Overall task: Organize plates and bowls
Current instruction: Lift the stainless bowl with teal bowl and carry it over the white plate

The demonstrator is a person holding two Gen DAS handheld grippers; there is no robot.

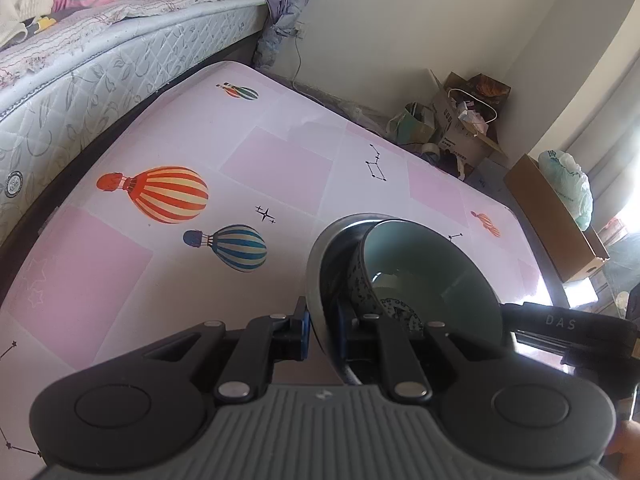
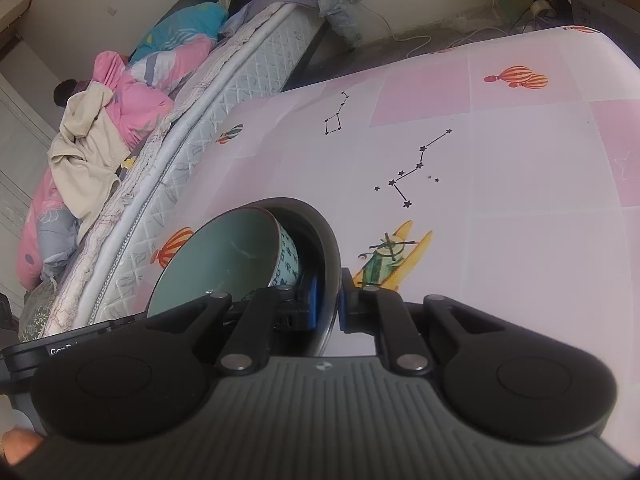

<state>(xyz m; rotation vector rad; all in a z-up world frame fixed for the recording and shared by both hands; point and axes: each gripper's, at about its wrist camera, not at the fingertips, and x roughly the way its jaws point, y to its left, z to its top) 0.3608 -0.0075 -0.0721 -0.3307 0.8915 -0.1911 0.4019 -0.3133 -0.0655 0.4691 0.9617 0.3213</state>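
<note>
Both grippers are pinching opposite rims of one dark plate (image 1: 320,264).
The left gripper (image 1: 322,322) and right gripper (image 2: 328,308) are holding it narrowly above the table (image 2: 520,184), the teal bowl (image 1: 432,276) riding between them.

The supporting surface is a table (image 1: 280,152) covered with a pink-and-white checked cloth (image 2: 520,184) printed with hot-air balloons, star constellations and a yellow aeroplane. A dark plate (image 1: 320,264) with a bowl (image 1: 424,264) in it shows over the cloth at 4 o'clock in the left wrist view; whether the plate touches the cloth cannot be determined.
</note>
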